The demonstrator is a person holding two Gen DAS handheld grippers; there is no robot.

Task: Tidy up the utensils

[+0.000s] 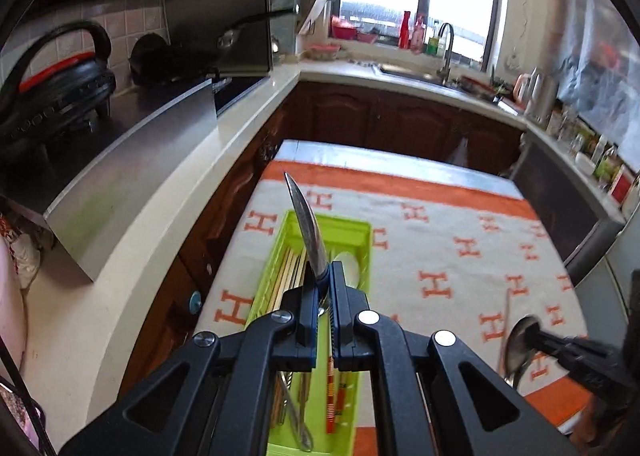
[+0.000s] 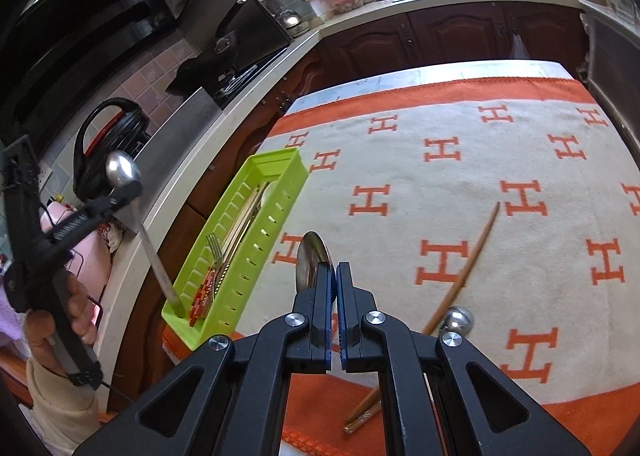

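My left gripper (image 1: 325,276) is shut on a metal spoon (image 1: 306,223), which I see edge-on above the lime-green utensil tray (image 1: 344,223). In the right wrist view the left gripper (image 2: 128,191) grips it just under the bowl, and the spoon (image 2: 122,169) has its handle reaching down into the tray's near end (image 2: 276,183). The tray holds chopsticks, a fork (image 2: 216,248) and red-patterned handles. My right gripper (image 2: 334,276) is shut on a second spoon (image 2: 312,260), held above the cloth right of the tray. The right gripper (image 1: 536,338) also shows at the left view's right edge.
A brown chopstick (image 2: 476,252) lies on the orange-and-white H-patterned cloth (image 2: 440,159), with a shiny round metal piece (image 2: 458,320) beside it. A white counter (image 1: 168,215) with a black pressure cooker (image 1: 60,87) runs along the left. Dark cabinets and a sink (image 1: 412,73) stand behind the table.
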